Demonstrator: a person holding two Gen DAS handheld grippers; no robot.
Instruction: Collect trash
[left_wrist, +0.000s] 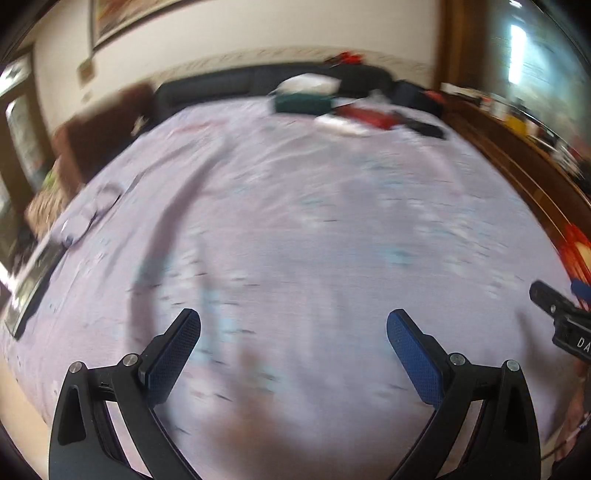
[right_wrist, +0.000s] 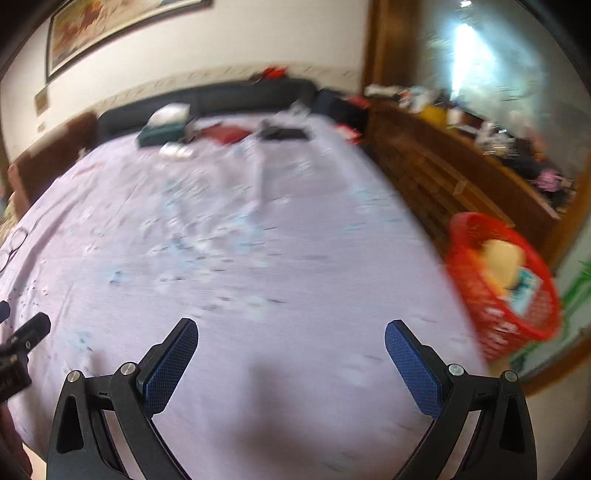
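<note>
Holding both tools out over the bed (left_wrist: 295, 221), you have nothing gripped in either one. Your left tool (left_wrist: 293, 332) stands wide open, its blue pads (left_wrist: 173, 354) far apart with only the pale lilac sheet between them. Your right tool (right_wrist: 291, 334) is spread just as wide and is equally empty; its dark tip also shows at the right edge of the left view.

The red basket (right_wrist: 480, 314) sits on the floor just beside the right edge of the bed, near your right tool. Inside it lie a pale yellow piece (right_wrist: 502, 258) and something light blue and white (right_wrist: 524, 291); the blur keeps you from telling what they are.

At the far end of the bed, well away from both tools, a cluster of things lies by the dark headboard (right_wrist: 207, 98): a white pillow (right_wrist: 170, 112) resting on a dark green box (right_wrist: 160, 134), a red flat item (right_wrist: 225, 134), a small white item (right_wrist: 175, 150) and a black one (right_wrist: 284, 133). A pair of glasses (right_wrist: 13, 242) rests on the sheet at the left edge. A wooden dresser (right_wrist: 443, 162) runs along the right side, its top crowded. Both views are smeared by motion.
</note>
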